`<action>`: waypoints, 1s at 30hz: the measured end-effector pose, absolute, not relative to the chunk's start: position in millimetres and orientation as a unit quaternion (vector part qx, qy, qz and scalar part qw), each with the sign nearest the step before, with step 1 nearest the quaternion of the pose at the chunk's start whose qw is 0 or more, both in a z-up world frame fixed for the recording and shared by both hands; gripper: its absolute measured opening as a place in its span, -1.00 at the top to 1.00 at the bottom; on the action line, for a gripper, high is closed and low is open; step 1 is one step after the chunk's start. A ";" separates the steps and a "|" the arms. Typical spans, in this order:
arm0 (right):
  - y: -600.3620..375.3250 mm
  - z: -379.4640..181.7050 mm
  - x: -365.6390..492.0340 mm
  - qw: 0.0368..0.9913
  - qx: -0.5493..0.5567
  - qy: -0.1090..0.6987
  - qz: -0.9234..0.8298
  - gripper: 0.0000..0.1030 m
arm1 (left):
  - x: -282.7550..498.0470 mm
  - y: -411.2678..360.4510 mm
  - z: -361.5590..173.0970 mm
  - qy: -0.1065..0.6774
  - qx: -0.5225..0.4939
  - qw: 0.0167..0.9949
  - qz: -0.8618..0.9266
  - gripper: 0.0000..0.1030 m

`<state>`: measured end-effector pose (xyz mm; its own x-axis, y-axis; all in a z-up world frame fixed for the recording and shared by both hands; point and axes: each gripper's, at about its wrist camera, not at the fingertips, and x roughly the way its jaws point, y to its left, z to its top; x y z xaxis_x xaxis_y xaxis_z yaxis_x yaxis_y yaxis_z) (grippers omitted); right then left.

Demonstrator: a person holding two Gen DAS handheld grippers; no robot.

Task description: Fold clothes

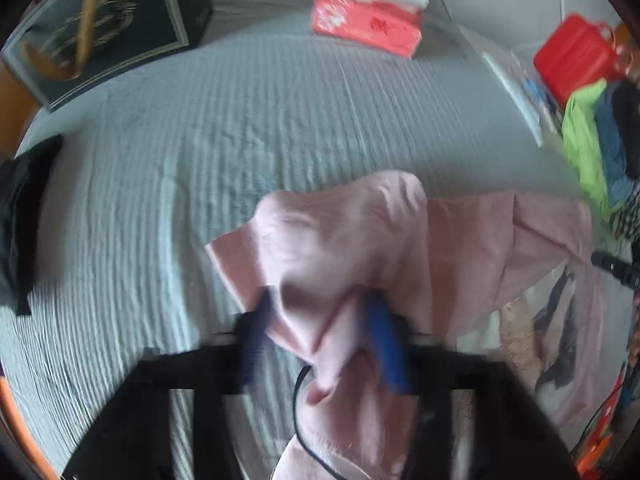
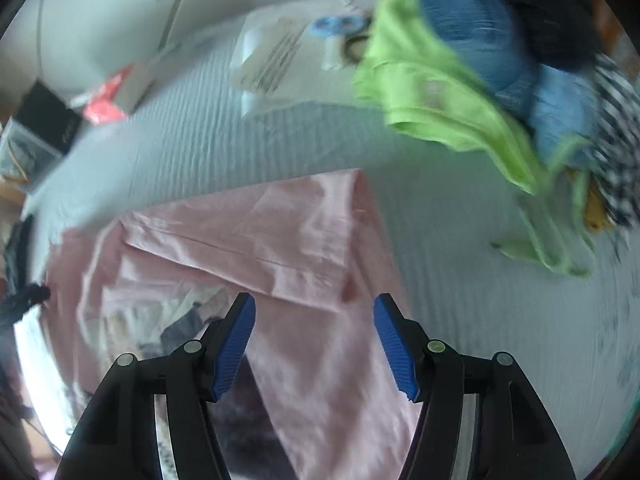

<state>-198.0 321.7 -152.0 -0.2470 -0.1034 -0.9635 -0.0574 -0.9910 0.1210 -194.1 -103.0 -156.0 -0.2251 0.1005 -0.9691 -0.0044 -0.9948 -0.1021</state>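
Observation:
A pink garment (image 1: 352, 240) lies partly on the grey ribbed bedspread (image 1: 200, 140) and hangs over its near edge. My left gripper (image 1: 320, 300) is shut on a bunched fold of the pink garment and lifts it; cloth drapes between and below the blue fingers (image 1: 386, 344). In the right wrist view the pink garment (image 2: 248, 240) lies spread and creased with a fold line across it. My right gripper (image 2: 314, 304) is open and empty, just above the garment's near part, with blue pads (image 2: 236, 344) wide apart.
A pile of clothes, lime green (image 2: 432, 92), blue and checked, sits at the right. A red box (image 1: 366, 26), a red case (image 1: 576, 56), a white paper bag (image 2: 280, 60) and a dark framed picture (image 1: 96, 28) lie at the far side. A dark garment (image 1: 20, 216) lies left.

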 end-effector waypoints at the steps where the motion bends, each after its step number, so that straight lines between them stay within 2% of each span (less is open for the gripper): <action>1: 314.9 -158.1 -202.4 0.019 0.618 -0.048 -0.785 -0.12 | -199.3 -96.5 -158.2 -0.033 -0.624 0.037 0.780 0.72; 3: 304.9 -168.9 -209.7 0.020 0.628 -0.014 -0.778 0.65 | -208.9 -80.1 -152.9 -0.021 -0.614 0.049 0.788 0.79; 5: 309.0 -164.3 -213.3 -0.004 0.613 0.010 -0.790 0.83 | -212.9 -63.8 -136.9 -0.022 -0.594 0.074 0.801 0.80; 8: 349.0 -152.4 -216.6 -0.073 0.589 -0.035 -0.804 0.83 | -206.4 -44.8 -99.5 -0.019 -0.557 0.109 0.823 0.79; 9: 359.7 -150.9 -215.4 -0.084 0.589 -0.051 -0.802 0.75 | -200.4 -43.9 -88.7 -0.011 -0.553 0.107 0.826 0.70; 10: 367.1 -149.3 -213.2 -0.087 0.590 -0.063 -0.800 0.70 | -194.5 -47.6 -83.7 -0.009 -0.551 0.100 0.828 0.37; 11: 371.0 -146.6 -209.4 -0.084 0.589 -0.071 -0.800 0.53 | -182.7 -58.4 -80.3 -0.009 -0.549 0.085 0.831 0.12; 12: 370.9 -142.6 -204.8 -0.081 0.587 -0.070 -0.802 0.32 | -171.0 -69.2 -76.8 -0.009 -0.547 0.070 0.834 -0.37; 13: 368.0 -136.3 -198.9 -0.085 0.582 -0.061 -0.807 0.26 | -159.4 -79.9 -74.0 -0.009 -0.544 0.055 0.837 -0.61; 17: 342.6 -105.1 -178.2 -0.084 0.551 -0.033 -0.830 0.21 | -113.6 -135.9 -84.0 -0.021 -0.557 -0.016 0.830 -0.62; 22: 256.1 -81.6 -169.7 0.065 0.561 -0.050 -0.824 0.21 | -45.2 -194.6 -111.6 -0.075 -0.581 -0.068 0.808 -0.62; 27: 141.2 -77.4 -183.3 0.143 0.577 -0.011 -0.804 0.21 | 8.0 -223.6 -129.0 -0.116 -0.587 -0.085 0.797 -0.62; 30: 80.1 -89.9 -198.1 0.156 0.592 0.002 -0.791 0.01 | 27.7 -228.5 -134.7 -0.137 -0.589 -0.079 0.793 -0.62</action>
